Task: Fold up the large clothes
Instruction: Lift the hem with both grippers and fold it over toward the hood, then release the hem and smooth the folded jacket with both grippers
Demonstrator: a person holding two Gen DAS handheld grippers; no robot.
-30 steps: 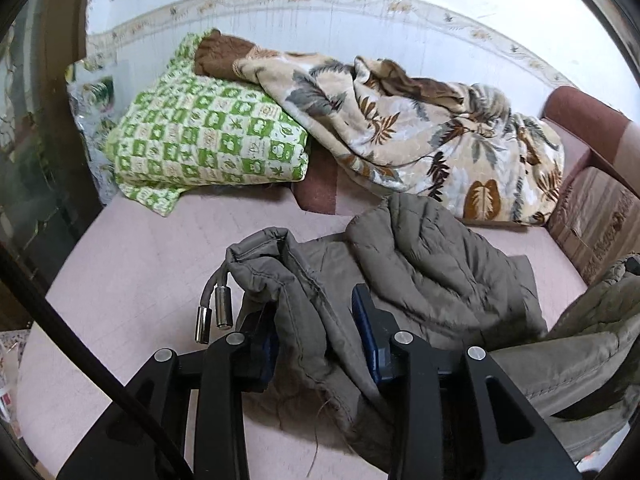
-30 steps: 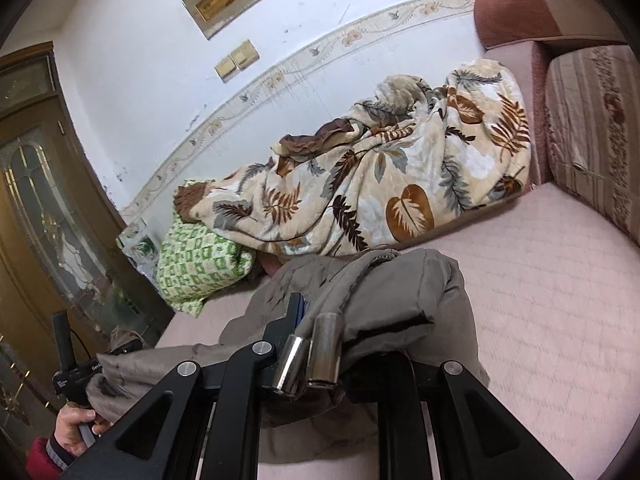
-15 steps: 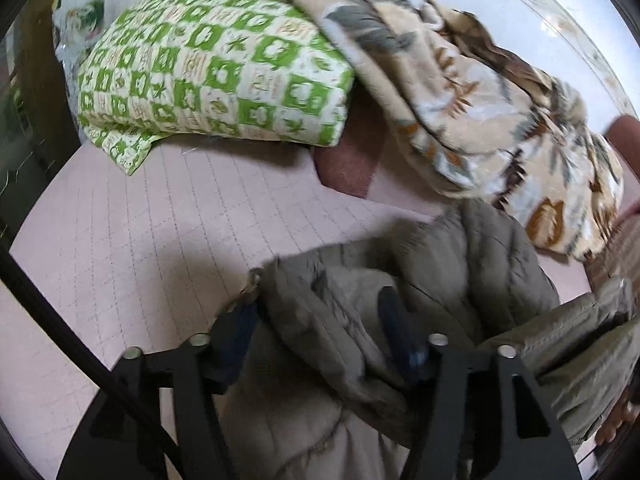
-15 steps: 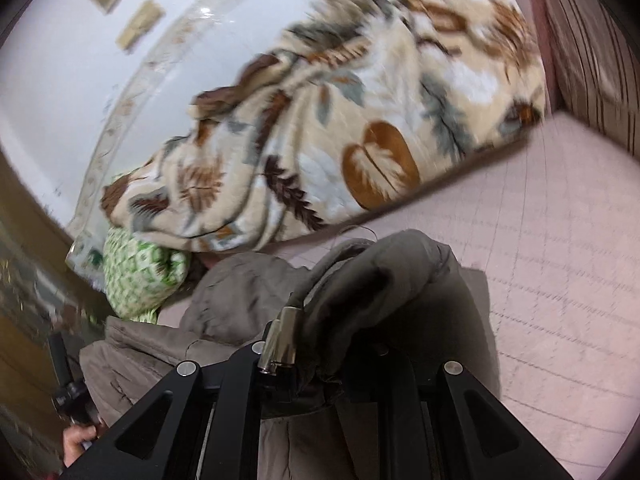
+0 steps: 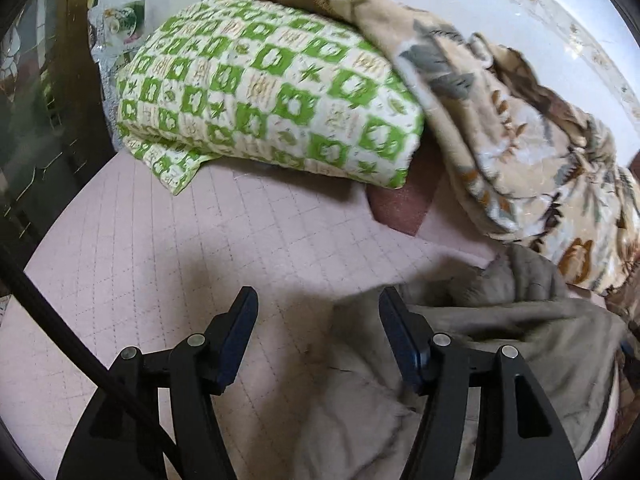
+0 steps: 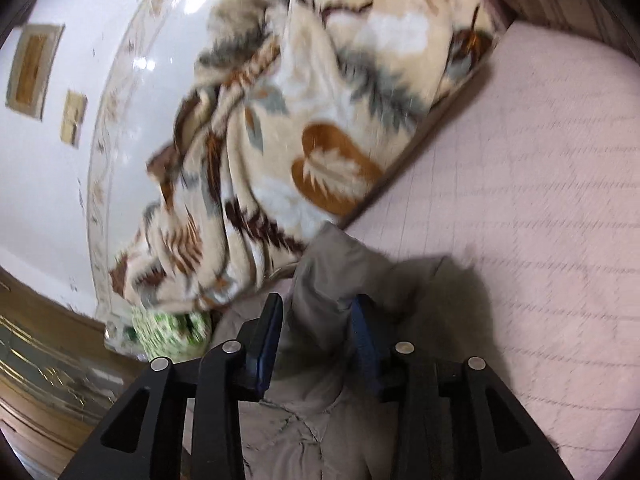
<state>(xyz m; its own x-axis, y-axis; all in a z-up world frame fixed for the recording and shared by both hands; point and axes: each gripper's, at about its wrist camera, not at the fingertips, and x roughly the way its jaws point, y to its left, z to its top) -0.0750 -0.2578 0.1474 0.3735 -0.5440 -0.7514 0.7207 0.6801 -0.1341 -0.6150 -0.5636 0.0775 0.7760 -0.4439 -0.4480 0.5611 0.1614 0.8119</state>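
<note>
Jaws: left gripper (image 5: pixel 318 300) parted, jacket (image 5: pixel 500 332) released at 3 o'clock | right gripper (image 6: pixel 316 306) just opened, fabric loosely between | fold laid on bed (image 5: pixel 168 248).

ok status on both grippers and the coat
Left gripper open, empty over the pink bedcover. Right gripper just opening, fold of grey coat loose between the pads. Leaf blanket close behind.
</note>
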